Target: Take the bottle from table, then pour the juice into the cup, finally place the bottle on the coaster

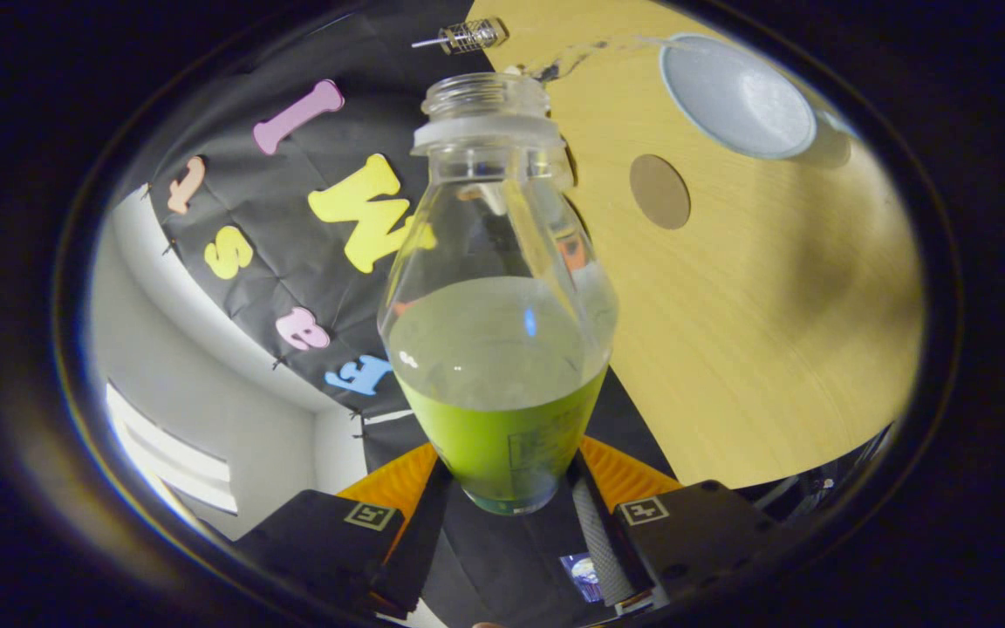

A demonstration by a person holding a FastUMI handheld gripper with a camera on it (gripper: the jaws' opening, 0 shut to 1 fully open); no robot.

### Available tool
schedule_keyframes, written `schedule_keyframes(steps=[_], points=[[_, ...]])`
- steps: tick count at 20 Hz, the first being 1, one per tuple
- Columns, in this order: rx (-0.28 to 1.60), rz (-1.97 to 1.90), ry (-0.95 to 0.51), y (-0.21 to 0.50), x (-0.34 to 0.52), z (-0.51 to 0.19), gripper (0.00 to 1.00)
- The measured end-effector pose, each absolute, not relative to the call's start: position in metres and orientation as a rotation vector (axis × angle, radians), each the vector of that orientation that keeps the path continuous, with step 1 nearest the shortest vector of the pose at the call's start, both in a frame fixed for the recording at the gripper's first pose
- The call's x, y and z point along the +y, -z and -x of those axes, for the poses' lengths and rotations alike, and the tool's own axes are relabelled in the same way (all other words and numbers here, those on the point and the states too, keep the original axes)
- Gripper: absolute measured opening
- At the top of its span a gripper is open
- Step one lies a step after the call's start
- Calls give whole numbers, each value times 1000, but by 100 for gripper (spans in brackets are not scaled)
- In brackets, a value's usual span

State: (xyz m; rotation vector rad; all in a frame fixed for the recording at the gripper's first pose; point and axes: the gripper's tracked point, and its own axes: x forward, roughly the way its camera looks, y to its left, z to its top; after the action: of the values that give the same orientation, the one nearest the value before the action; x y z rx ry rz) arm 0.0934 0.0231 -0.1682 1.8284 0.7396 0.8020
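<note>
My gripper [507, 484] is shut on a clear, uncapped bottle [498, 288], both fingers pressing on its green-labelled lower body. The bottle is lifted off the table and tilted, with pale juice filling its lower half. Its open mouth points toward the far side of the wooden table [755, 349]. Beyond the bottle and to its right stands a white cup [738, 96], seen from above. A round brown coaster [659, 191] lies flat on the table between the bottle's neck and the cup.
A small metal wire object [470, 37] lies at the table's far edge, just past the bottle's mouth. A dark smear [559, 65] marks the wood near it. The black cloth wall hangs to the bottle's left, with white wall panels beyond.
</note>
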Motion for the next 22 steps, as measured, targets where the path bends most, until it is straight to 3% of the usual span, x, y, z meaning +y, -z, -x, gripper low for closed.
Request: schedule_keyframes(steps=[22], points=[[712,-1985,-856,134,18,-90,77]])
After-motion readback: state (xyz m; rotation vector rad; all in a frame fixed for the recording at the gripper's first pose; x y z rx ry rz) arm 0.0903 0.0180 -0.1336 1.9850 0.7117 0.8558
